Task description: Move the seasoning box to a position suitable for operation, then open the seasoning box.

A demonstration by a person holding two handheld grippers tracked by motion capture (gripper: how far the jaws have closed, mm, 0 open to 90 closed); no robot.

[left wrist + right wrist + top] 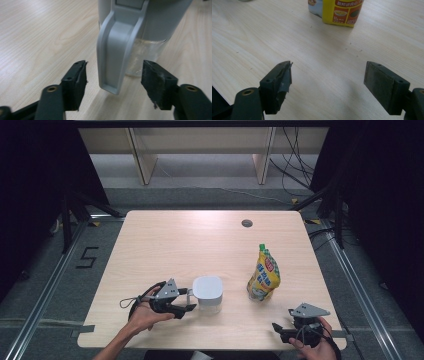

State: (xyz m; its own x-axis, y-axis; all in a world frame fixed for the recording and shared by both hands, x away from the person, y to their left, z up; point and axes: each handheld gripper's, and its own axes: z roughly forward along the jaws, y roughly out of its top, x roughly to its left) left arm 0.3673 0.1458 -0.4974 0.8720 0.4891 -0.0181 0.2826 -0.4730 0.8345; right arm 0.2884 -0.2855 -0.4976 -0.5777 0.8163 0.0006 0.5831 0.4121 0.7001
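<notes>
Grey plastic and clear glass make up the lidded pitcher point(208, 294) that stands upright near the front of the pale wooden table point(175, 240), a little left of the middle. Its grey handle point(115, 50) points toward the person's left hand point(145, 316). In that hand the left gripper point(189, 300) lies level, aimed at the pitcher, with its jaws spread to either side of the handle. In the left gripper view both black pads point(157, 83) stand clear of the grey plastic, a gap showing on each side, so the handle sits between them without being pinched. Below the grey upper part, the pitcher's clear lower body rests on the wood.

A yellow stand-up pouch point(264, 274) with a green cap stands to the right of the pitcher, apart from it. The right gripper point(278, 329) sits at the table's front right corner in the right hand point(312, 347), well short of the pouch. In the right gripper view its jaws are spread wide over bare wood, and the pouch's printed lower edge point(342, 12) shows farther off. A small round grommet hole point(247, 223) sits near the table's far edge.
</notes>
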